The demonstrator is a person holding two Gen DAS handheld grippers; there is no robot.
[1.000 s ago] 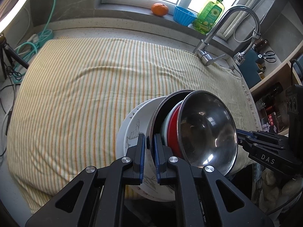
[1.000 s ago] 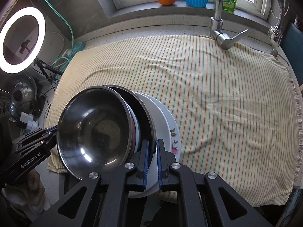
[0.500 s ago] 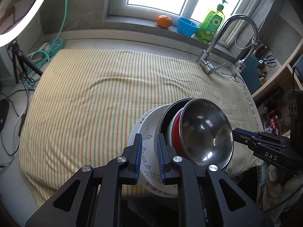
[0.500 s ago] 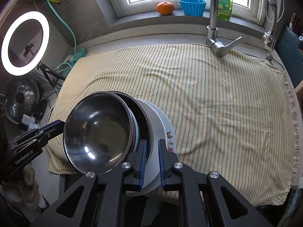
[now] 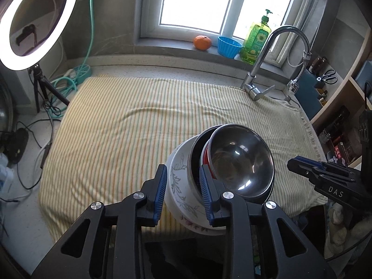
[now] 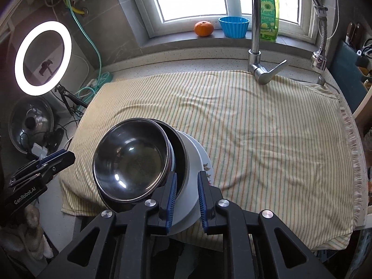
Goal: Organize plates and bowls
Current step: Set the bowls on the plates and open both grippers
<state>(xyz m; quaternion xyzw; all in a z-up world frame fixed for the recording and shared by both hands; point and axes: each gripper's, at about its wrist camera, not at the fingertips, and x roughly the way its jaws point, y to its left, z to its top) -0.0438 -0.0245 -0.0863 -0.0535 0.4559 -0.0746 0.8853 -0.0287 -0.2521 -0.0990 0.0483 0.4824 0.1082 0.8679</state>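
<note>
Opening both: left gripper (image 5: 182, 191), right gripper (image 6: 186, 194) | two steel bowls (image 5: 241, 162) | one floral plate (image 5: 180, 186)

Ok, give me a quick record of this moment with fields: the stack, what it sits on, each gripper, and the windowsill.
stack: steel bowl on top, nested in larger bowls over a floral plate
surface: striped cloth
left gripper: jaws just opening, pads off the stack's rim
right gripper: jaws just opening, pads off the rim
windowsill: orange, blue cup, soap bottle
</note>
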